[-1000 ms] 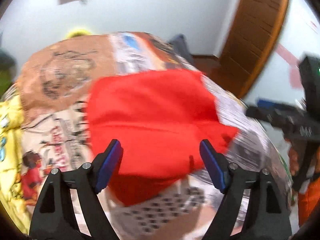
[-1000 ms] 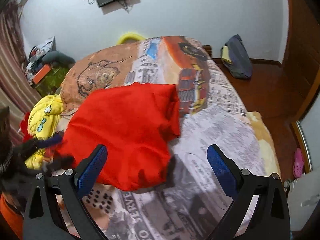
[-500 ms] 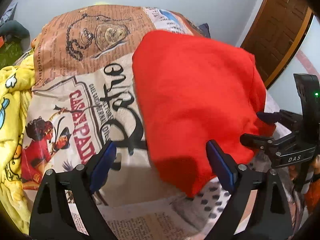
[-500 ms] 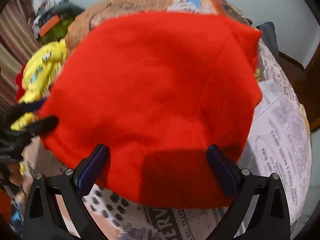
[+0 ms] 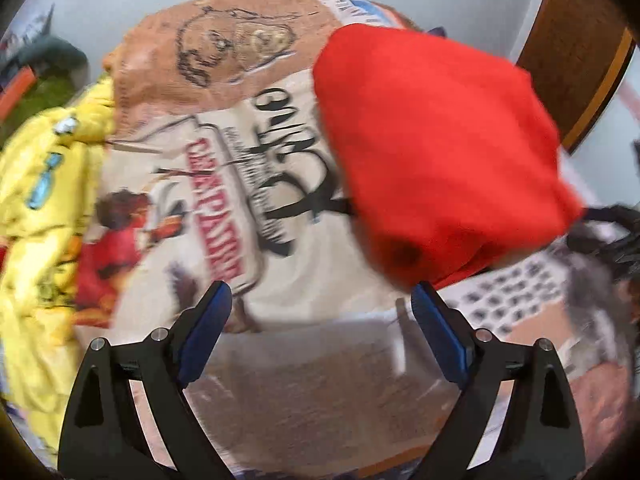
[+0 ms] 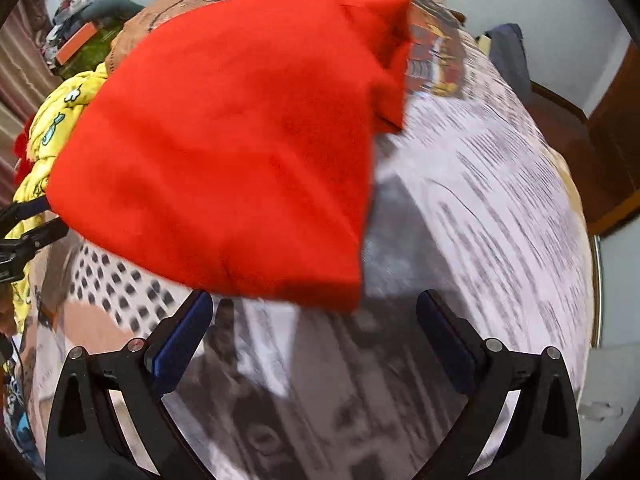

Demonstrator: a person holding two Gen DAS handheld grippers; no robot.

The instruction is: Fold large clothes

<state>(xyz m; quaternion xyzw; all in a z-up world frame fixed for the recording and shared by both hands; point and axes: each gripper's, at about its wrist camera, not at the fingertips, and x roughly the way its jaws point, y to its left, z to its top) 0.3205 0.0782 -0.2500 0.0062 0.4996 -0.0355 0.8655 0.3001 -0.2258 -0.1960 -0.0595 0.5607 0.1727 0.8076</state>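
- The red garment (image 6: 240, 136) lies folded on the printed bedspread (image 6: 480, 200), toward the near edge of the bed.
- Left gripper (image 5: 320, 332) — jaws spread wide, nothing between them, the garment (image 5: 436, 152) ahead and to its right.
- Right gripper (image 6: 314, 338) — likewise spread and empty, just short of the garment's near hem.
- A yellow cartoon blanket (image 5: 44, 184) is bunched at the bed's left side.

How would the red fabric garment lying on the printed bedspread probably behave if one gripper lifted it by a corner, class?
The red fabric garment would probably droop limply: its sleeve already lies creased and folded. It likely feels light, a thin layer following the printed bedspread. Pushed, it would probably bunch rather than slide whole.
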